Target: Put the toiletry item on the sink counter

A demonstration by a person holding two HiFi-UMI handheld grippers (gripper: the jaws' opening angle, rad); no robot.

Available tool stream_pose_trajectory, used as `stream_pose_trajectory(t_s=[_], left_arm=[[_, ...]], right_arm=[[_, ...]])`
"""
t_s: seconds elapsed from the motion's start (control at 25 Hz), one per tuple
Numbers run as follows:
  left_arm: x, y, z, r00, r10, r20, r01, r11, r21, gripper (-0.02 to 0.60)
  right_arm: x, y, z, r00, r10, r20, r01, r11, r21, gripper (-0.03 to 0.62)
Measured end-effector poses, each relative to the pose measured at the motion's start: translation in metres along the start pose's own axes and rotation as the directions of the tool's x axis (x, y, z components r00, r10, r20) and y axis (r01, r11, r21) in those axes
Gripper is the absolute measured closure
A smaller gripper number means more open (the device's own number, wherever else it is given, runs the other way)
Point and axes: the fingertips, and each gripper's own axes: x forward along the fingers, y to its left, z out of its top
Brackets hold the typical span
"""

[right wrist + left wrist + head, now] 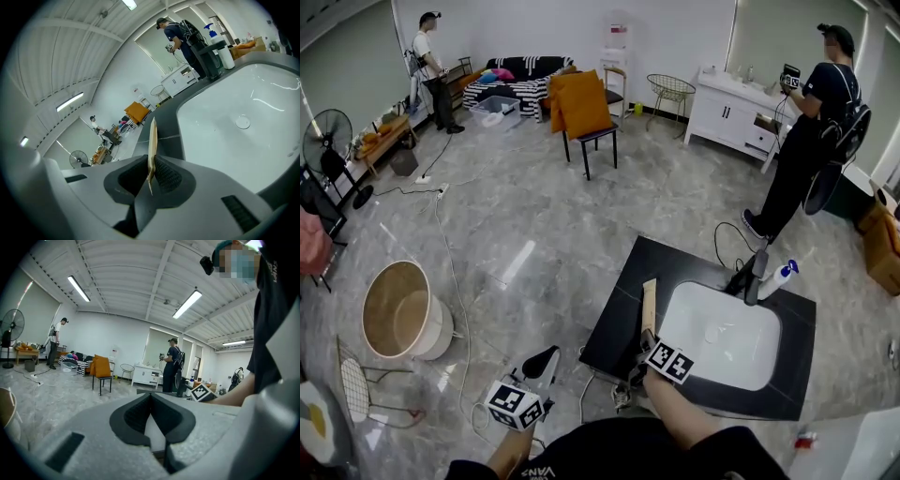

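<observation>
The right gripper (646, 336) is clamped on the near end of a thin, flat tan toiletry item (649, 298). It may be a wooden comb or a slim packet, but the views do not settle which. In the right gripper view the strip (152, 138) stands on edge between the ribbed pads and juts forward. It is over the black sink counter (623, 314), on the strip just left of the white basin (741, 356); I cannot tell whether it touches the counter. The faucet (757, 272) and a pump bottle (780, 278) stand at the basin's far side. The left gripper (549, 356) hangs off the counter, left of the basin, its jaws together on nothing (150, 397). The item looks light and stiff, so pinching its broad faces suits it, though the long free end could swing, and a mid-length grip would steady it
</observation>
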Motion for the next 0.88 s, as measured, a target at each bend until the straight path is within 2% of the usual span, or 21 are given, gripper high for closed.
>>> stream_pose_trajectory(t_s=[0.28,0.6,0.88], left_arm=[[0.018,0.004,0.001,1.000,0.004,-0.003,-0.004,1.000,-0.005,0.572],[0.017,0.010,-0.006,0.999,0.032,-0.020,-0.032,0.999,-0.022,0.572],[0.016,0.017,-0.009,0.998,0.061,-0.028,-0.061,0.998,-0.032,0.572]], right_arm=[[0.028,0.005,0.003,0.999,0.021,-0.047,-0.022,1.000,-0.010,0.548],[0.051,0.008,0.005,0.998,-0.002,-0.069,0.006,0.998,0.066,0.540],[0.071,0.016,0.013,0.997,0.025,-0.078,-0.019,0.997,0.076,0.497]])
